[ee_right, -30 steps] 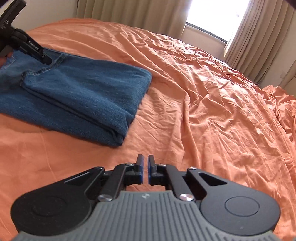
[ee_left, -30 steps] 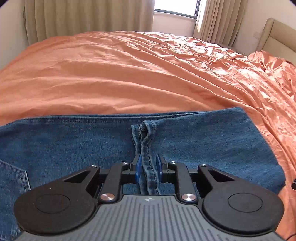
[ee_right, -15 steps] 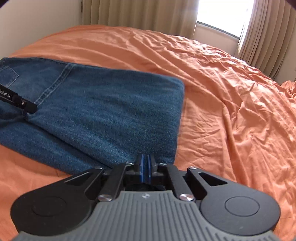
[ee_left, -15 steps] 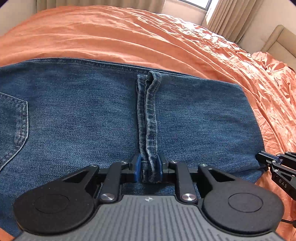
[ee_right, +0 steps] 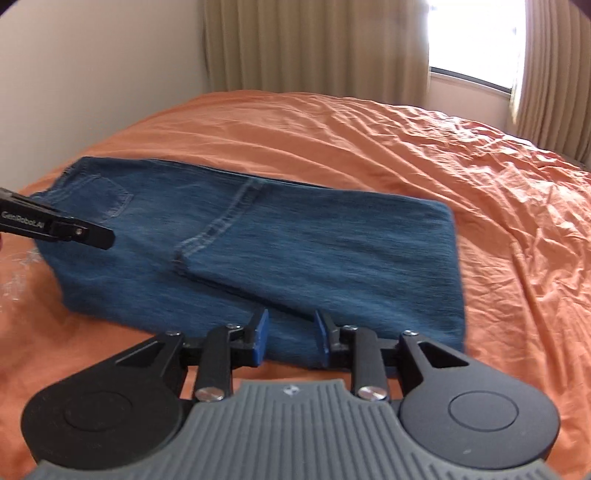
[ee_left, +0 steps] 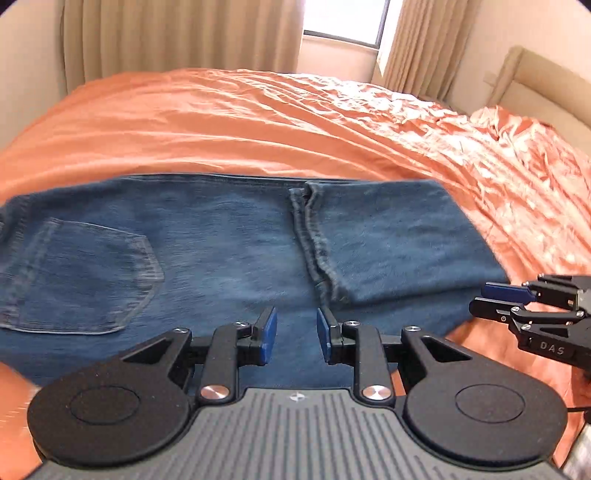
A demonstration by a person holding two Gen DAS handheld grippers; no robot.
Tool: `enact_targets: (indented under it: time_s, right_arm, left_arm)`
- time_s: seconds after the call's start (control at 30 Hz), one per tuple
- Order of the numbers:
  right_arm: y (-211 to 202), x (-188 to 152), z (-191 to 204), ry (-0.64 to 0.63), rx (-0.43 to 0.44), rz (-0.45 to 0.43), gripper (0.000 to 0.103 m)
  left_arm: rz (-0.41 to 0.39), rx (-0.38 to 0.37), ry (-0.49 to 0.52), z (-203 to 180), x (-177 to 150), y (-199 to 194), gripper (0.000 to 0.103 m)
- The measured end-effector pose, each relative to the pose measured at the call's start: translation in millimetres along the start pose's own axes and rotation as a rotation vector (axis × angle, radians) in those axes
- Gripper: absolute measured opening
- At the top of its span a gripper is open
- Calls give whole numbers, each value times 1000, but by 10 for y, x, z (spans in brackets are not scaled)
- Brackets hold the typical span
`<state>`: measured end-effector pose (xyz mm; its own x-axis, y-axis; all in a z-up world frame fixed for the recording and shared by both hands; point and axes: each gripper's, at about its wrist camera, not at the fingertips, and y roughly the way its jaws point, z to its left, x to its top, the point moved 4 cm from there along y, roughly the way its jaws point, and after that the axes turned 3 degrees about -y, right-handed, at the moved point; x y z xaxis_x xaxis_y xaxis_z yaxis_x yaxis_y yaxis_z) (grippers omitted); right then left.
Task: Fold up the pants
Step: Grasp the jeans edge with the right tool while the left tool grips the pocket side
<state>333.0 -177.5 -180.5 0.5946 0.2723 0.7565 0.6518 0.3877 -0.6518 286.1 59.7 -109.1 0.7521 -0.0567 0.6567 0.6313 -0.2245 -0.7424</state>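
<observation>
The blue jeans (ee_left: 229,251) lie folded on the orange bed, leg ends laid back over the upper part, the hem (ee_left: 314,240) running across the middle. They also show in the right wrist view (ee_right: 314,258). My left gripper (ee_left: 294,334) is open and empty, just at the near edge of the jeans below the hem. My right gripper (ee_right: 289,341) is open and empty at the near edge of the folded end. The right gripper also shows in the left wrist view (ee_left: 506,299), and a finger of the left gripper shows in the right wrist view (ee_right: 74,230).
The orange bedsheet (ee_left: 295,125) is wrinkled and spreads beyond the jeans. Curtains (ee_right: 314,44) and a window (ee_left: 340,22) stand at the far side. A beige headboard (ee_left: 535,85) is at the right.
My left gripper has opened and let go of the hem, pulling back toward the near edge. My right gripper has opened too and sits at the folded end.
</observation>
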Motion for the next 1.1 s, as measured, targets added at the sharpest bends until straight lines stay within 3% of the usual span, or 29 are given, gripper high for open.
enact_targets:
  time_s: [0.13, 0.3, 0.43, 0.6, 0.73, 0.83, 0.9, 0.97, 1.03, 1.1]
  right_arm:
    - [93, -81, 563, -12, 123, 6, 29]
    - [373, -240, 1245, -80, 210, 45, 38]
    - [612, -313, 1626, -199, 173, 39, 52]
    - [612, -103, 1843, -346, 82, -88, 51]
    - [804, 20, 1907, -425, 50, -54, 51]
    - [993, 39, 1879, -405, 55, 10, 51]
    - [1055, 41, 1894, -375, 67, 25, 46]
    - [1009, 47, 1984, -386, 72, 1, 25]
    - [936, 76, 2014, -377, 49, -24, 9]
    - [870, 79, 1951, -340, 59, -24, 7]
  left_arm:
    - [16, 104, 80, 273, -113, -190, 30]
    - [18, 151, 77, 603, -236, -281, 30]
    - [12, 141, 50, 744, -267, -283, 30]
    - [-2, 142, 82, 809, -250, -260, 30]
    - [-18, 134, 60, 925, -195, -234, 30]
    - [-24, 125, 36, 1005, -174, -226, 30]
    - [-23, 128, 28, 1053, -175, -210, 30]
    - [-16, 154, 17, 1125, -178, -171, 29]
    - [13, 193, -6, 1223, -189, -105, 18]
    - [45, 235, -14, 1321, -201, -37, 11]
